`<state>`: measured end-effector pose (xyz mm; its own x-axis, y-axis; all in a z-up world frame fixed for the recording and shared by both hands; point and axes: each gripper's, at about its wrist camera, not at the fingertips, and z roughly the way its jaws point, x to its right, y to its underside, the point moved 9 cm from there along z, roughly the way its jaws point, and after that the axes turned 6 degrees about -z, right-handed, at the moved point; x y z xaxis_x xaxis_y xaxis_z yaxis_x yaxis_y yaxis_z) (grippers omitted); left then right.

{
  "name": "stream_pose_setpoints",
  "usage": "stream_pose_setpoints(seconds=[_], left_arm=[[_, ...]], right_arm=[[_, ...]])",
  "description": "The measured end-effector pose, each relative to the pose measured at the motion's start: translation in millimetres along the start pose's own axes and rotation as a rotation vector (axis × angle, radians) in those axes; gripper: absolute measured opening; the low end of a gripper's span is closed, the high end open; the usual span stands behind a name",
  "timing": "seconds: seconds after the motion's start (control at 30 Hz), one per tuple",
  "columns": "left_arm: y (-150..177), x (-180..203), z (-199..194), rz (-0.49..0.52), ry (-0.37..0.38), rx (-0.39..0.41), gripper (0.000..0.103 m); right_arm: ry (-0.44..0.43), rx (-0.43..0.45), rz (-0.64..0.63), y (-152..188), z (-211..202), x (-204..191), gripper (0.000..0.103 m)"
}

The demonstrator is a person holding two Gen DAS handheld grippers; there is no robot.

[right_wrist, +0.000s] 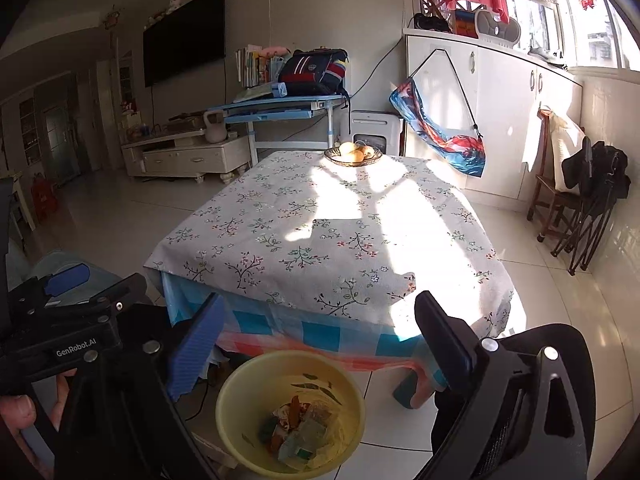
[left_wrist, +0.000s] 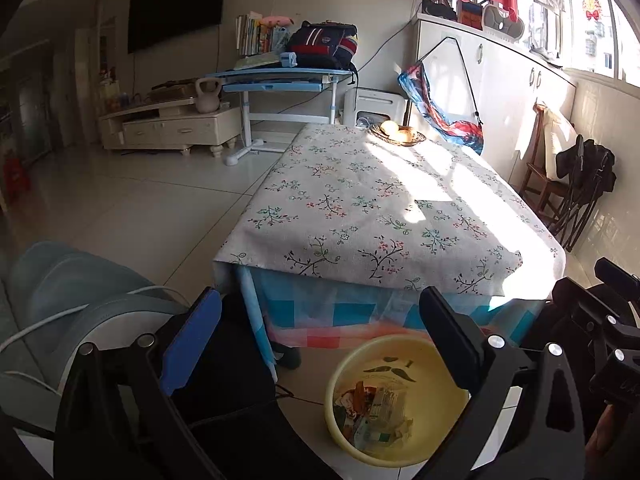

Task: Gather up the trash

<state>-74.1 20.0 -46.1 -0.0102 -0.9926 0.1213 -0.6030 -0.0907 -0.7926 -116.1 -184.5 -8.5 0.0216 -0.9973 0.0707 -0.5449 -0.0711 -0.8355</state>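
Both units are empty: the left hand-held gripper (left_wrist: 320,340) and the right hand-held gripper (right_wrist: 320,344) each have their fingers spread wide apart with nothing between them. The trash (right_wrist: 298,434), a loose heap of wrappers and packets, lies in the bottom of the yellow basin (right_wrist: 236,436), which stands on the floor (right_wrist: 400,420) just in front of the near edge of the worktop (right_wrist: 320,240). The worktop's floral cloth carries only a fruit basket (right_wrist: 353,156) at its far edge; no loose trash is visible on it, so collection appears largely complete. Hazards from here: the basin sits close below both grippers, and a careless downward or forward sweep could strike its rim and tip it, spilling the wrappers back onto the floor. The cloth overhangs the near edge; a finger catching its hem could drag it and shift the fruit basket. Strong sunlight washes out part of the worktop and may conceal small remaining items.
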Motion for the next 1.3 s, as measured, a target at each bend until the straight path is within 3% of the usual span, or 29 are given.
stream_pose_setpoints(seconds=[0.83, 1.07, 1.3], left_arm=[[-5.2, 4.7, -0.6, -0.007, 0.001, 0.012, 0.096], [-16.3, 11.6, -8.8, 0.053, -0.014, 0.029, 0.096], [-17.3, 16.2, -10.0, 0.158, -0.077, 0.021, 0.096]], right_arm=[[0.031, -0.009, -0.024, 3.6, 0.2, 1.2, 0.093], [0.036, -0.001, -0.012, 2.3, -3.1, 8.2, 0.093], [0.037, 0.006, 0.003, 0.5, -3.0, 14.4, 0.093]])
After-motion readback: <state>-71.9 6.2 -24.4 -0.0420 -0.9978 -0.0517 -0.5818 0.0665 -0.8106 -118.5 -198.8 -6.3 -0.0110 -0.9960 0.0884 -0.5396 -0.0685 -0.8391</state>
